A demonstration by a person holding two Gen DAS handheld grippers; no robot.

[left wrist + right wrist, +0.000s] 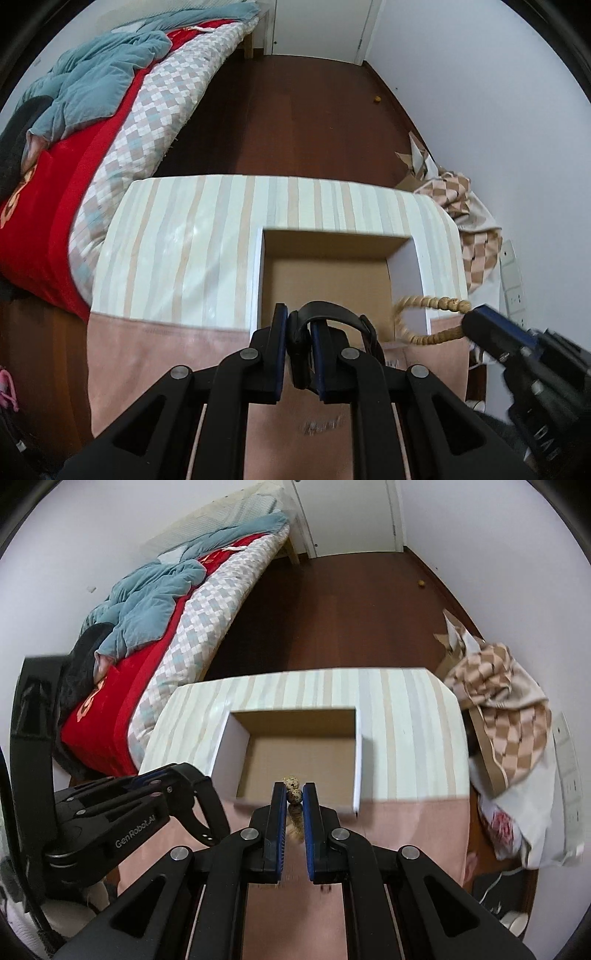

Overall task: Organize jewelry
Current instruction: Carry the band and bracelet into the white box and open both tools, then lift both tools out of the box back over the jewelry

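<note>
My left gripper [298, 325] is shut on a black strap, like a watch band [332, 314], held just above the near edge of an open cardboard box [325, 273]. My right gripper [294, 797] is shut on a tan beaded bracelet [293, 794]. In the left wrist view that bracelet [413, 321] hangs as a loop from the right gripper [469, 325] at the box's right wall. The box [295, 753] sits on a table with a striped cloth [406, 709] and looks empty inside. The left gripper also shows in the right wrist view [184, 775] at the left.
A bed with red and checked bedding [129, 122] stands left of the table. A pile of checked fabric and cardboard [498, 701] lies to the right by the wall. Dark wood floor [295, 110] stretches beyond the table to a white door.
</note>
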